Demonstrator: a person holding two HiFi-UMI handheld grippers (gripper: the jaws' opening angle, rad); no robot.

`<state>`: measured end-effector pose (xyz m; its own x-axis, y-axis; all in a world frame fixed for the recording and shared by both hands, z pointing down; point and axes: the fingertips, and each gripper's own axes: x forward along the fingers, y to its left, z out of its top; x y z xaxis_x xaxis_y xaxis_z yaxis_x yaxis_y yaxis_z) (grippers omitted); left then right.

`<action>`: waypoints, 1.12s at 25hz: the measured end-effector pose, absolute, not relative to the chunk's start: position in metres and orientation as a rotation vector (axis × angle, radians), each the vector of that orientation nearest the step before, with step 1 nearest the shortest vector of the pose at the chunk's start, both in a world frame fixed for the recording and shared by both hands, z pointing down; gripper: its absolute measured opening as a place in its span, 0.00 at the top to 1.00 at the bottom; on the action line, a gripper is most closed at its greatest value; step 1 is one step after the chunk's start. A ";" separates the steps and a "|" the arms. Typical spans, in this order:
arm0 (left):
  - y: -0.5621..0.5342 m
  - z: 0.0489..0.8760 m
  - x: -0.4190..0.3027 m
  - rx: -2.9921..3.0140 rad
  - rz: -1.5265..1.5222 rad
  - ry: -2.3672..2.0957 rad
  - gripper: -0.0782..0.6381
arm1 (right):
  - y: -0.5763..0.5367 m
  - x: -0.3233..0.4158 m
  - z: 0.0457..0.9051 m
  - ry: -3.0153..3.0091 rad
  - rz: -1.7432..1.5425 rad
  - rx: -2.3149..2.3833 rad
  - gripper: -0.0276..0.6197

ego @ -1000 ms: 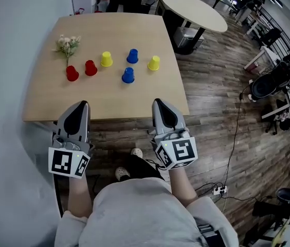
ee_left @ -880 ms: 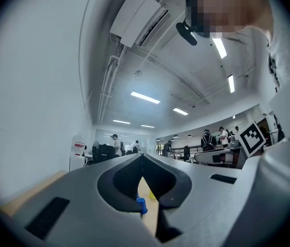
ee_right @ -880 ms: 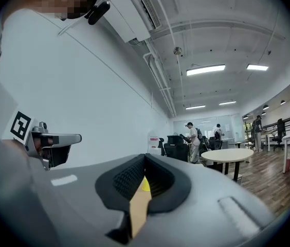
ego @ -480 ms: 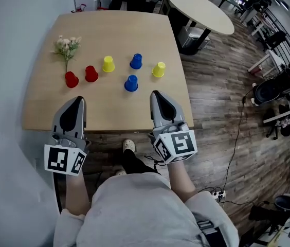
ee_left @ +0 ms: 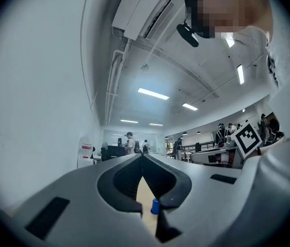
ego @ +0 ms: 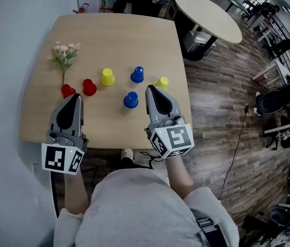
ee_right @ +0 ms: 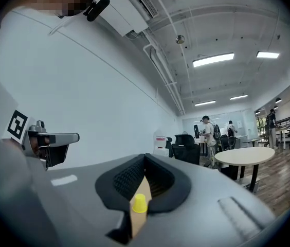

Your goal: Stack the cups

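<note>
The person in a grey top holds both tools out level over the near edge of the pale wooden tabletop [ego: 37, 122]. The left tool [ego: 74, 98] has its jaws pressed together on nothing, and the right tool [ego: 151, 90] is likewise closed and empty, so no cup seems to have been taken yet. Either tool would have to spread before a grasp.

Just beside the right tool's tip stands the nearer blue plastic cup [ego: 130, 100], and the tool partly covers the right-hand yellow plastic cup [ego: 161, 83]. Ahead of the left tool sit the outer red plastic cup [ego: 68, 90] and the inner red plastic cup [ego: 89, 87], close together.

Farther on are the left-hand yellow plastic cup [ego: 107, 76] and the farther blue plastic cup [ego: 138, 74]. All six are upturned and unstacked.

A sprig of dried flowers [ego: 62, 55] lies beyond the red cups, near enough to snag. A round white table [ego: 212, 17] stands well apart.
</note>
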<state>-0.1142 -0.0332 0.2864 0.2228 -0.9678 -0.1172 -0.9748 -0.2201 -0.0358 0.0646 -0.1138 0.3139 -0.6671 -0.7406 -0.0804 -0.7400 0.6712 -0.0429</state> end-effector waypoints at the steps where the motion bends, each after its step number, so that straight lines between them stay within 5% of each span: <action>1: -0.038 0.287 -0.114 -2.369 0.100 1.905 0.88 | -0.121 0.064 0.316 2.798 -0.019 -1.231 0.94; 18: -0.105 0.333 -0.112 -2.448 0.014 1.972 0.88 | -0.179 0.051 0.459 3.028 -0.492 -1.289 0.93; 28: -0.142 0.351 -0.120 -2.601 -0.035 1.864 0.88 | -0.179 0.037 0.523 3.090 -0.708 -1.403 0.60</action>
